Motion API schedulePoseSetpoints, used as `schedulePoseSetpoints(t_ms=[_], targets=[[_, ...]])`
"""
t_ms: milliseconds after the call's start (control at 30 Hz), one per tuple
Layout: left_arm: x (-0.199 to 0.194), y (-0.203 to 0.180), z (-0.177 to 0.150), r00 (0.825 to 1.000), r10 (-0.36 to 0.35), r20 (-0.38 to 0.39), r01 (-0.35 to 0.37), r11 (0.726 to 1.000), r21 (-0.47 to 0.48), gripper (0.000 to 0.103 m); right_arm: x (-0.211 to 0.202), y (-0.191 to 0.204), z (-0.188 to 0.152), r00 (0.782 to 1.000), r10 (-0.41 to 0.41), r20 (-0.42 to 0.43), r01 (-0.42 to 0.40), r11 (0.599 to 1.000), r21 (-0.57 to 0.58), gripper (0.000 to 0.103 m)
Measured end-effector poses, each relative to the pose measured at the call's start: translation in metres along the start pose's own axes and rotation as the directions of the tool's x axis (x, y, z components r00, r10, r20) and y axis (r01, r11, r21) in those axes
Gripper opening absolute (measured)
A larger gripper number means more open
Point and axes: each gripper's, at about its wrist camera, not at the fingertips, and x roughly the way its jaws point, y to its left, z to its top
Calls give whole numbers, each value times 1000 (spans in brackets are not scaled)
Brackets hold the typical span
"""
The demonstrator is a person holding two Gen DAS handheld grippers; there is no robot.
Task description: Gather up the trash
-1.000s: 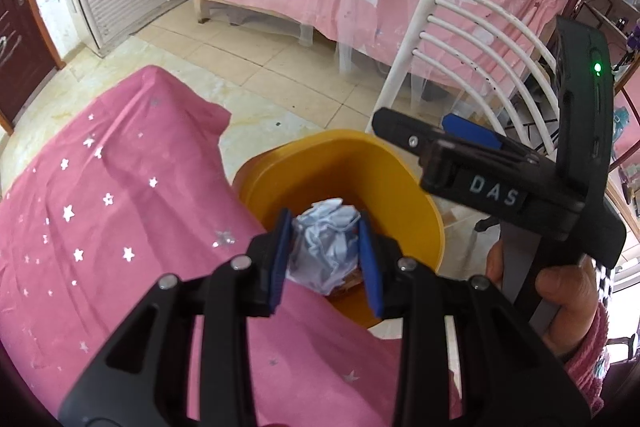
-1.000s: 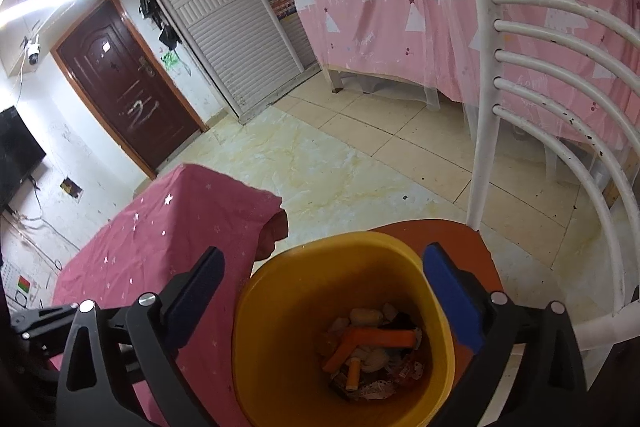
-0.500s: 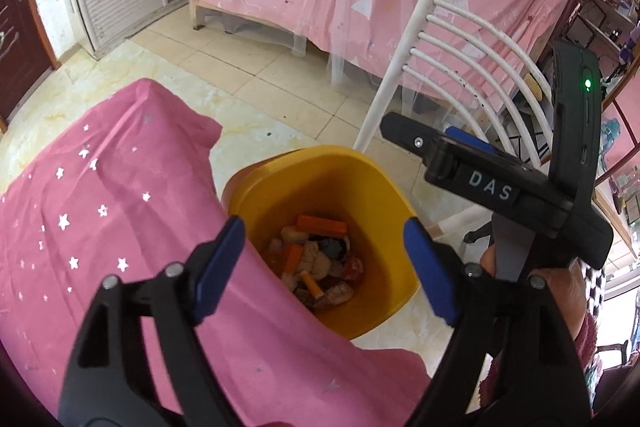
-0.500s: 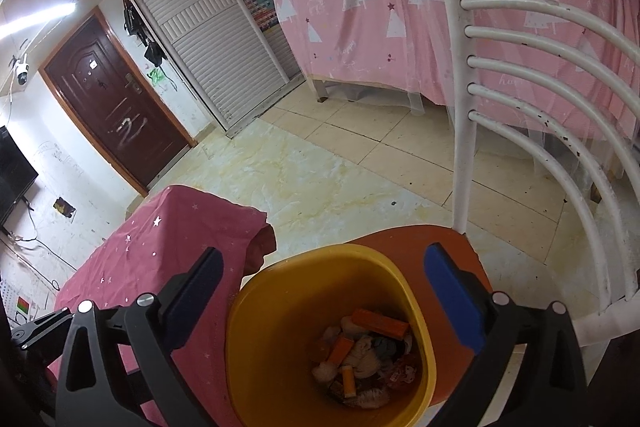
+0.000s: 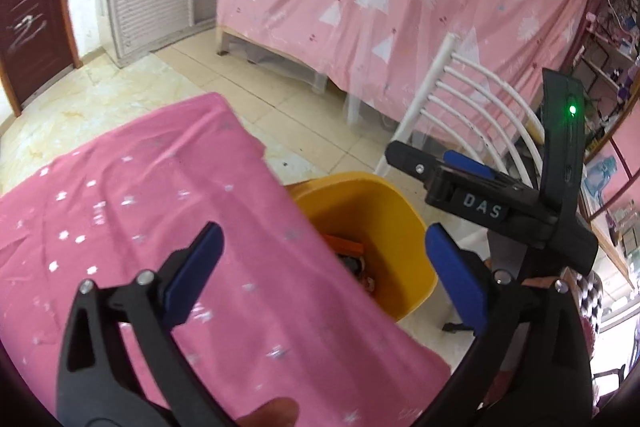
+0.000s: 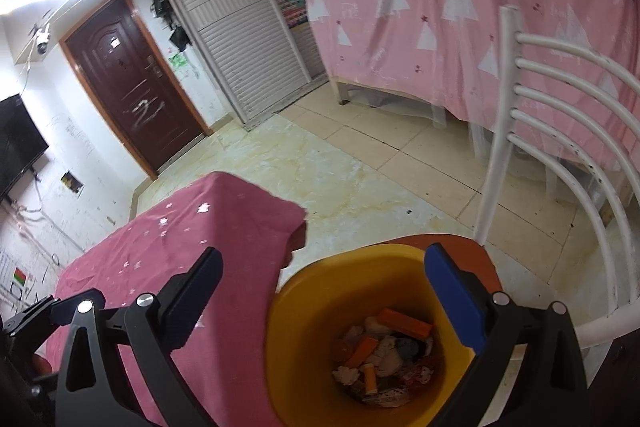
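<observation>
blue-padded left tongs (image 5: 320, 267) opening, empty

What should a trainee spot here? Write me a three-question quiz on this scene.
1. True or false: the right gripper holds a piece of trash.
2. The yellow bin stands on: a) the bare floor, b) the orange chair seat, c) a pink tablecloth.
3. What colour are the stick-shaped pieces in the bin?

Key: 1. False, it is open and holds nothing. 2. b. 3. Orange.
</observation>
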Motion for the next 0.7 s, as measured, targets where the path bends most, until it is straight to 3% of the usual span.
schedulePoseSetpoints(t_ms=[167, 367, 700], targets=[[-32, 29, -14, 996, 46, 71, -43, 998, -48, 97, -5, 32, -2, 1000, 14, 13, -13, 998, -58, 94], [-78, 66, -36, 977, 140, 163, -124, 986, -107, 97, -13, 76, -10, 999, 47, 21, -44, 990, -134, 94], [-140, 125, -82, 907, 338, 252, -285, 932, -223, 97, -29, 160, -36, 985, 171, 20, -159, 951, -267, 94]])
